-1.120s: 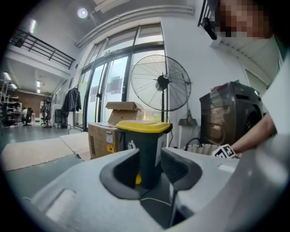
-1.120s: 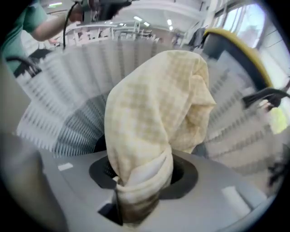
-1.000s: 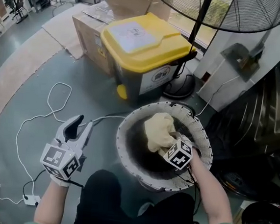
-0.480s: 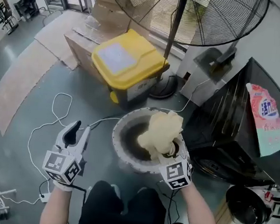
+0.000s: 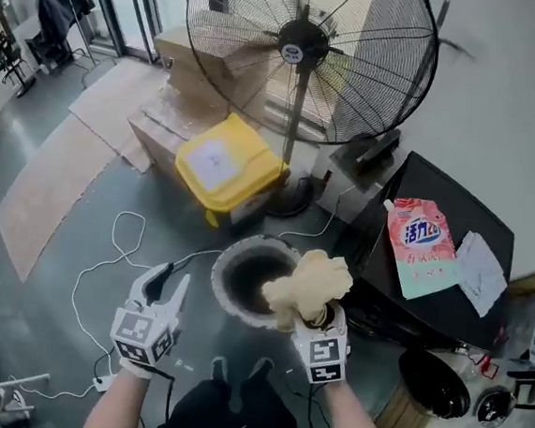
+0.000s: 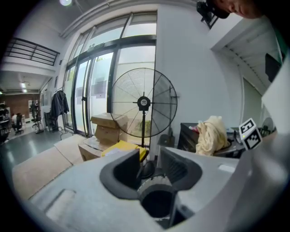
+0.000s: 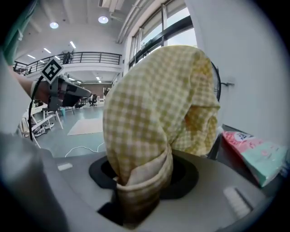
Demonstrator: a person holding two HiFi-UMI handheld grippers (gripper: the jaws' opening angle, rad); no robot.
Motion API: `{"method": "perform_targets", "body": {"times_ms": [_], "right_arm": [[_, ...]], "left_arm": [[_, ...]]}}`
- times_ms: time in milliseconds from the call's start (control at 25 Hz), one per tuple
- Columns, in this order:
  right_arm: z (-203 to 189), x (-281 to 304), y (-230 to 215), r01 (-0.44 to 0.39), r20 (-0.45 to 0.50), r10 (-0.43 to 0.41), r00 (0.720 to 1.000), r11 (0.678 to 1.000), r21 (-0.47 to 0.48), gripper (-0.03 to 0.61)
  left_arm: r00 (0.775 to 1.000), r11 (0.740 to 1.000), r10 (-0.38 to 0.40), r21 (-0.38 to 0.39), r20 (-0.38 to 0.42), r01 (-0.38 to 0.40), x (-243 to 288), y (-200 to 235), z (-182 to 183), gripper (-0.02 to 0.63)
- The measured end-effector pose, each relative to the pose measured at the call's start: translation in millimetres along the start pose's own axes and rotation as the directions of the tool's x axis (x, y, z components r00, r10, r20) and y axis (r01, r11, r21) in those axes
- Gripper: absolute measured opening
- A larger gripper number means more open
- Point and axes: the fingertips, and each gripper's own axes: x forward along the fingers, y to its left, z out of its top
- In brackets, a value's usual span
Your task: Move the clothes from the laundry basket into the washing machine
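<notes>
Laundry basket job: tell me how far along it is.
Done: yellow checked garment is clear of the laundry basket. In hand: right claw grips it; left claw is open, empty. Left: getting it into the black machine; basket interior too dark to judge.

Basket [image 5: 217, 284] left of machine [image 5: 452, 203]; fan [image 5: 307, 52] behind; pouch [image 5: 421, 247] apparently atop machine.

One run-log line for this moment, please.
step: garment transfer | right claw: shut on yellow checked garment, held up out of laundry basket | left claw: open, empty
</notes>
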Motion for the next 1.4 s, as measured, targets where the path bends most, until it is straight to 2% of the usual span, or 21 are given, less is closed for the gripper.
{"method": "perform_targets", "body": {"times_ms": [200, 440, 680, 920, 1040, 1120, 1240, 1400], "right_arm": [[29, -69, -19, 0.102, 0.036, -0.103, 0.994, 0.994, 0.033, 0.195], [23, -142, -46, 0.271, 0.036, -0.276, 0.961, 0.958, 0.093, 0.195], [-9, -225, -56, 0.453, -0.004, -0.459, 0.888, 0.876, 0.166, 0.195], [-51, -296, -58, 0.596, -0.073, -0.599, 0.798, 0.764, 0.248, 0.195], [-75, -329, -58, 0.646, -0.105, -0.647, 0.755, 0.707, 0.289, 0.195], [-88, -349, -60, 0.668, -0.120, -0.670, 0.733, 0.675, 0.314, 0.195], [-107, -371, -70, 0.685, -0.126, -0.692, 0.711, 0.642, 0.345, 0.195], [-140, -386, -94, 0.678, -0.133, -0.687, 0.715, 0.633, 0.374, 0.195]], "left_arm": [[0.994, 0.994, -0.099, 0.046, 0.039, 0.097, -13, -44, 48, 0.143], [0.968, 0.965, -0.246, 0.104, 0.046, 0.240, -5, -101, 66, 0.143], [0.913, 0.907, -0.406, 0.142, 0.040, 0.396, -9, -158, 67, 0.143], [0.845, 0.834, -0.535, 0.164, 0.012, 0.526, -14, -207, 51, 0.143], [0.818, 0.805, -0.575, 0.179, -0.003, 0.566, -20, -231, 46, 0.143], [0.808, 0.792, -0.589, 0.190, -0.007, 0.579, -25, -246, 46, 0.143], [0.807, 0.788, -0.591, 0.208, -0.006, 0.579, -25, -264, 47, 0.143], [0.820, 0.798, -0.572, 0.223, -0.008, 0.559, -18, -296, 43, 0.143]]}}
